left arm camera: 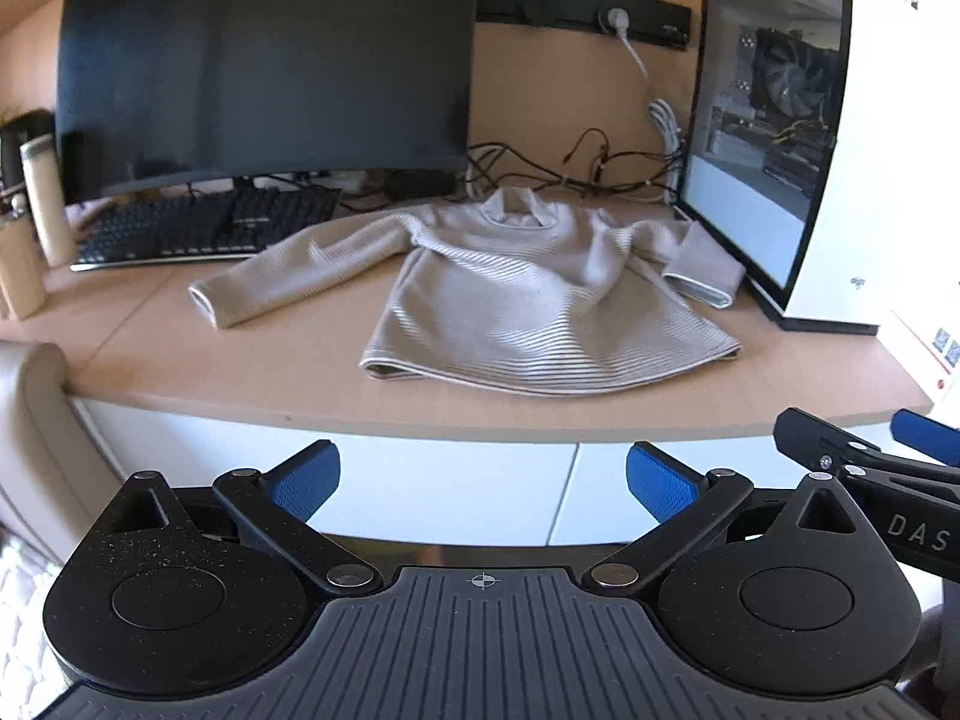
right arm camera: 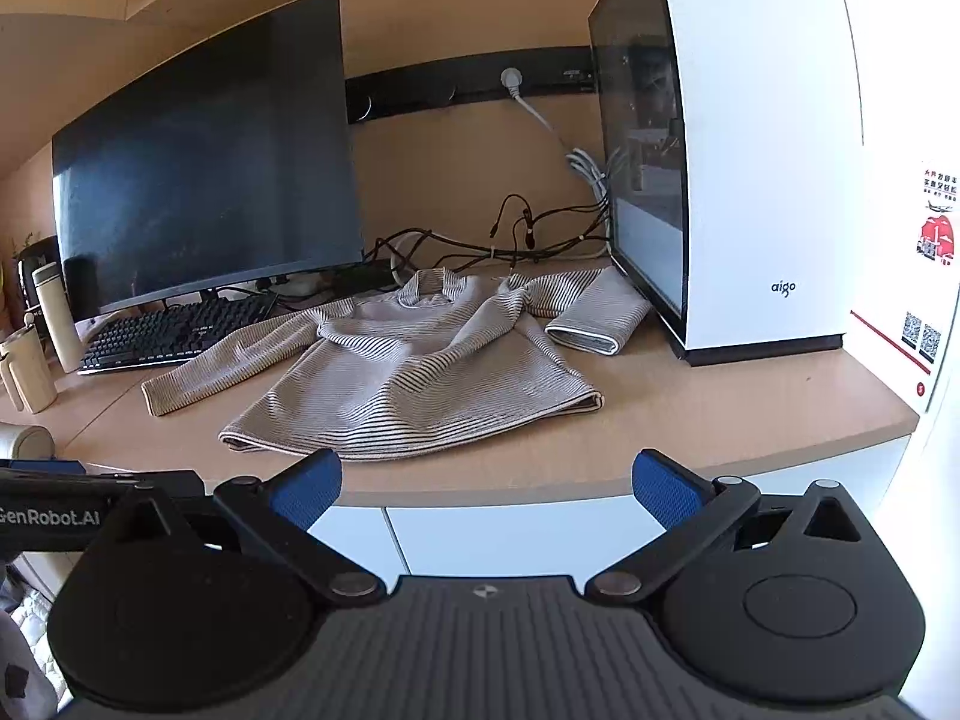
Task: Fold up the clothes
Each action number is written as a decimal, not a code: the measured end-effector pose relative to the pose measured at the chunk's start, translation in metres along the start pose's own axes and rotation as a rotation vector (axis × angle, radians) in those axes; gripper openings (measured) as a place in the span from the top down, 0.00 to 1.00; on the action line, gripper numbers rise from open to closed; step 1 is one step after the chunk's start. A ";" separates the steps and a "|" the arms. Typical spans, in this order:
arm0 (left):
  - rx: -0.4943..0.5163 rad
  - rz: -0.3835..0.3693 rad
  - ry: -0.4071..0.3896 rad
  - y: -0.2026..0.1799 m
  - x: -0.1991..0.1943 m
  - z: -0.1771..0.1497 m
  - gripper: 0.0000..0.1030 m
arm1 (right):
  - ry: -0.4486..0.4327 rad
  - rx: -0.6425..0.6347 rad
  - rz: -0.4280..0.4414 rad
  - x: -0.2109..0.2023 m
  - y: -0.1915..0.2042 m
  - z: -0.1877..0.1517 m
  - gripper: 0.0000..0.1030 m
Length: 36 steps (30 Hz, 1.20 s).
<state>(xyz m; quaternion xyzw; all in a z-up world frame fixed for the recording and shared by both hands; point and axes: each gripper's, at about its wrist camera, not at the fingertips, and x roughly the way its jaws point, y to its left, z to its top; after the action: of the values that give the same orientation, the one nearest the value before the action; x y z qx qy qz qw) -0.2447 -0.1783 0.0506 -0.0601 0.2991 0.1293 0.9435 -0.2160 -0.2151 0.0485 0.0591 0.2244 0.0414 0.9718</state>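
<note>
A beige ribbed sweater with thin dark stripes (left arm camera: 528, 294) (right arm camera: 420, 372) lies spread face up on the wooden desk (left arm camera: 240, 360) (right arm camera: 690, 432), collar toward the wall, hem toward me. Its left sleeve (left arm camera: 288, 270) (right arm camera: 234, 360) stretches out toward the keyboard. The right sleeve (left arm camera: 702, 264) (right arm camera: 600, 315) is bent back against the computer case. My left gripper (left arm camera: 483, 483) hovers open in front of the desk edge, short of the hem, holding nothing. My right gripper (right arm camera: 486, 489) is open too, just before the desk edge below the hem. Its fingertip (left arm camera: 921, 435) shows at the right of the left wrist view.
A dark monitor (left arm camera: 264, 66) (right arm camera: 204, 180) and black keyboard (left arm camera: 204, 228) (right arm camera: 174, 330) stand at the back left. A white computer case (left arm camera: 840, 180) (right arm camera: 762, 168) fills the right side. Cables (left arm camera: 576, 168) (right arm camera: 516, 240) lie behind the sweater. Bottles (left arm camera: 45, 204) (right arm camera: 57, 312) stand far left.
</note>
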 end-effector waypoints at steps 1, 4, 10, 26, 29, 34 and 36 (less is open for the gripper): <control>0.000 0.001 -0.010 0.000 -0.001 0.000 0.00 | -0.002 -0.001 -0.003 0.000 0.000 0.000 0.00; 0.009 0.012 -0.044 -0.001 -0.006 0.001 0.00 | -0.018 -0.006 -0.010 -0.003 0.001 0.001 0.00; 0.044 0.024 -0.103 -0.005 -0.016 0.000 0.00 | -0.060 -0.028 -0.012 -0.010 0.006 0.003 0.00; 0.031 0.033 -0.076 0.004 -0.014 -0.003 0.00 | -0.045 -0.047 0.008 -0.007 0.015 0.002 0.00; 0.031 0.030 -0.069 0.005 -0.013 -0.004 0.00 | -0.036 -0.043 0.009 -0.006 0.014 0.001 0.00; 0.027 0.027 -0.059 0.006 -0.011 -0.005 0.00 | -0.027 -0.043 0.007 -0.004 0.014 0.000 0.00; 0.026 0.027 -0.056 0.006 -0.010 -0.005 0.00 | -0.025 -0.043 0.007 -0.003 0.015 0.000 0.00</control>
<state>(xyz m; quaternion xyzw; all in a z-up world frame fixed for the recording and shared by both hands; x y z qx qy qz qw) -0.2567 -0.1756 0.0524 -0.0402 0.2751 0.1398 0.9504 -0.2196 -0.2008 0.0519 0.0395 0.2112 0.0487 0.9754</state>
